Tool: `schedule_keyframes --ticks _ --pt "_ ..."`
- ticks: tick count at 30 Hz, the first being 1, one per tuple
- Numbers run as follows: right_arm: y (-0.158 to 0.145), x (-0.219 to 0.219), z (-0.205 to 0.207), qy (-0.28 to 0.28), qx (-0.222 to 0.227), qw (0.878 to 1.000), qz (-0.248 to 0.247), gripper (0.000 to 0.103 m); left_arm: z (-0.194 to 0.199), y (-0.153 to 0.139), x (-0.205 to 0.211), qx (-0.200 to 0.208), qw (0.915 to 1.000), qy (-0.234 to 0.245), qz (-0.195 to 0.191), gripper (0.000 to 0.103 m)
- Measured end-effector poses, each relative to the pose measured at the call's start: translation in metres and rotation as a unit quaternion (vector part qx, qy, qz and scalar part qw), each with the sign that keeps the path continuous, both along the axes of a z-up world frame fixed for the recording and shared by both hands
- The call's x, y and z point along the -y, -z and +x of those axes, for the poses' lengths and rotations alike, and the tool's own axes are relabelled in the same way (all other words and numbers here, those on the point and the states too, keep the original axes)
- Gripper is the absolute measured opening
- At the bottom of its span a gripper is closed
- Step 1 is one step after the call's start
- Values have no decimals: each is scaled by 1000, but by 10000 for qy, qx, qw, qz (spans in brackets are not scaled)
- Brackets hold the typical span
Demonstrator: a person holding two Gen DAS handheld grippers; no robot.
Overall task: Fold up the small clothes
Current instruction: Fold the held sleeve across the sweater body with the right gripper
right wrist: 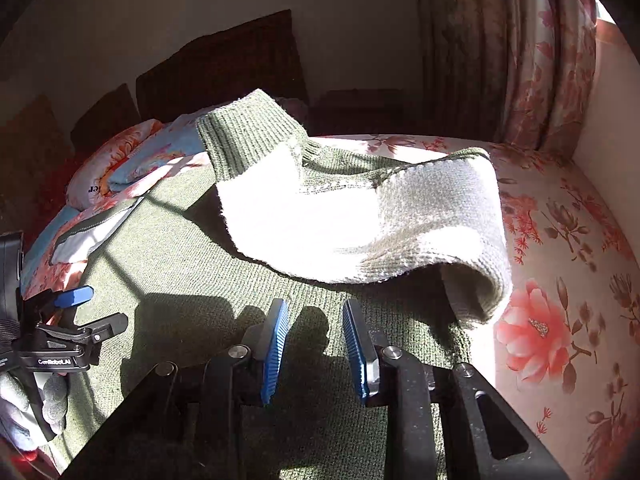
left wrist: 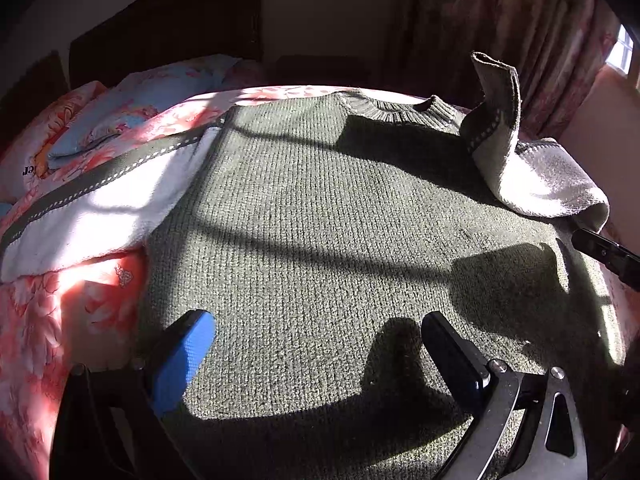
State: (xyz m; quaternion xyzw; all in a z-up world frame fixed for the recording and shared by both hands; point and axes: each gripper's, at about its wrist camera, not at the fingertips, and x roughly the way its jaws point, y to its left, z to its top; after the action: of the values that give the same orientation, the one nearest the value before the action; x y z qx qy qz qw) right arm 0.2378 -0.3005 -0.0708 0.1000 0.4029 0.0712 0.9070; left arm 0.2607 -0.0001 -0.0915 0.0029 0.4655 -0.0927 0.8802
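The green sweater (left wrist: 304,216) is spread flat on the flowered bed (right wrist: 560,240), filling the frame's centre. Its right sleeve (right wrist: 360,220), upper right, is already laid inward over the body. The right tool (right wrist: 316,352) is part-open, nothing held; the left tool (left wrist: 316,360) is wide open, empty. The outstretched left sleeve (left wrist: 100,208), at left, should be taken near the cuff and laid across flat, wrinkles smoothed.

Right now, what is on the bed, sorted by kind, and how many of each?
Sweaters: 1, green and white sweater
Pillows: 2, blue pillow, orange floral pillow
Handheld grippers above it: 2, left gripper, right gripper
Total: 5
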Motion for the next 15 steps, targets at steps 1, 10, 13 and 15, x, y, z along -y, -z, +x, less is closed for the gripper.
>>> schedule_keyframes --ticks 1,10,13,15 --pt "7 9 0 79 -116 9998 110 29 3 -4 3 -99 9995 164 -259 103" --pt "12 10 6 190 46 9998 50 29 72 -16 34 -453 9854 286 -1614 103" --pt "11 13 4 188 65 9997 161 29 103 -8 30 -470 9799 -6 -1938 103" --pt "12 16 6 194 75 9994 271 29 119 -5 31 -421 9810 -137 -1887 103"
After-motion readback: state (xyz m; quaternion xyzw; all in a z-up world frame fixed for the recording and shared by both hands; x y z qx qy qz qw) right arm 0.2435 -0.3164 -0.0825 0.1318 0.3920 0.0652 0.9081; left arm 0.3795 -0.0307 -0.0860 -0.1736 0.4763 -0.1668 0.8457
